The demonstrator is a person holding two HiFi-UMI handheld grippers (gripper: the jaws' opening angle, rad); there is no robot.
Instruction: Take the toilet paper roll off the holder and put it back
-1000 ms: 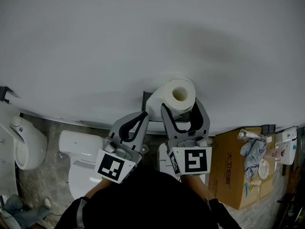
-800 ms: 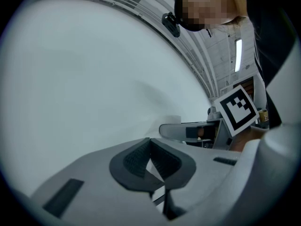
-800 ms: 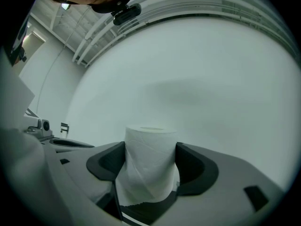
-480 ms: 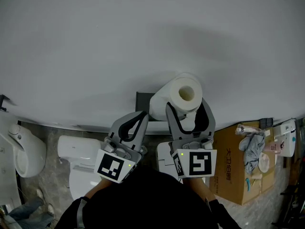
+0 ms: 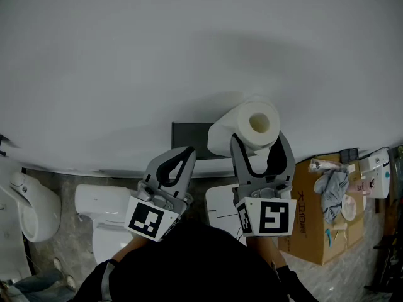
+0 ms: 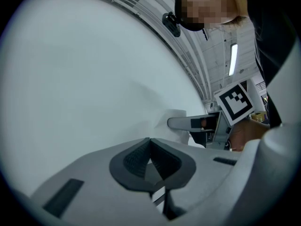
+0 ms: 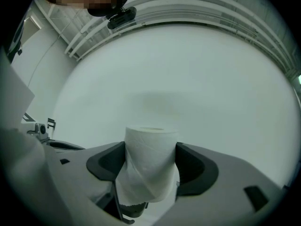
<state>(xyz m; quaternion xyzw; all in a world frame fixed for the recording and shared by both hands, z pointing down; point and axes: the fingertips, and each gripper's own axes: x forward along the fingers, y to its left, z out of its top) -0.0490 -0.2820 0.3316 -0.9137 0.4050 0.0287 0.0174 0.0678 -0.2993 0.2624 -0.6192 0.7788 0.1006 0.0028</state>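
Observation:
The white toilet paper roll [image 5: 249, 129] is off the wall, with my right gripper [image 5: 259, 146] shut on its sides. In the right gripper view the roll [image 7: 150, 160] stands upright between the two dark pads, its open core facing up. The dark rectangular holder [image 5: 192, 141] sits on the white wall, to the left of the roll and apart from it. My left gripper [image 5: 186, 152] is shut with nothing in it, just below the holder. In the left gripper view its fingertips [image 6: 150, 141] meet in front of the bare wall.
A white toilet [image 5: 106, 211] stands on the stone floor below left, with another white fixture [image 5: 28, 201] at the far left. To the right a cardboard box [image 5: 313, 226] holds cloth and small items. The white wall [image 5: 189, 55] fills the upper part of the view.
My right gripper has carried the roll to the right, away from the holder, uncovering the dark holder plate. The left gripper has hardly moved.

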